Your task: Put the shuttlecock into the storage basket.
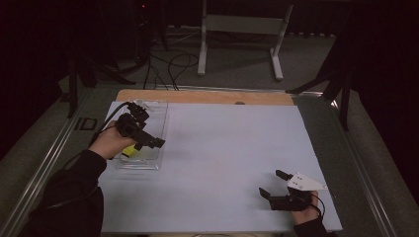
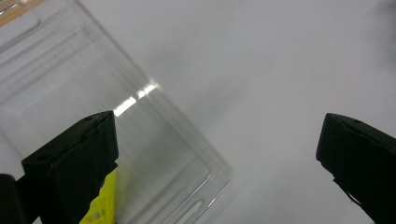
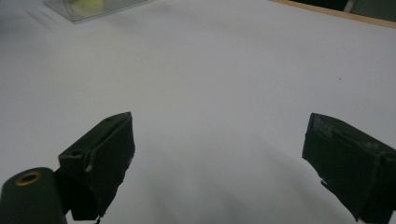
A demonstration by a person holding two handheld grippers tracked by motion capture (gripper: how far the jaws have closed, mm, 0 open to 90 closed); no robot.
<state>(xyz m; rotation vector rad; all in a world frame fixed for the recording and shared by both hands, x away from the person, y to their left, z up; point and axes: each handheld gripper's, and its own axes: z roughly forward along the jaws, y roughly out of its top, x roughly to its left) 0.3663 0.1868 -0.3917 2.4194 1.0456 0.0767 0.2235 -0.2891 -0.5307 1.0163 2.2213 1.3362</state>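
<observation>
Two hand-held grippers work over a white counter [image 1: 222, 163]. Left hand-held gripper [image 1: 150, 140] hovers above the clear plastic tray [image 1: 148, 128] at the counter's left edge, jaws spread wide and holding nothing (a yellow object [image 1: 130, 150] lies in the tray's near end, beside one jaw). Right hand-held gripper [image 1: 274, 183] rests low near the counter's front right corner, jaws likewise wide apart and empty.

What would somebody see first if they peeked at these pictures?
Probably the big white table under the dark room. Next, the clear plastic box at its left side, with something bright yellow inside. The left gripper hovers open over that box, and the right gripper waits open near the front right corner.
</observation>
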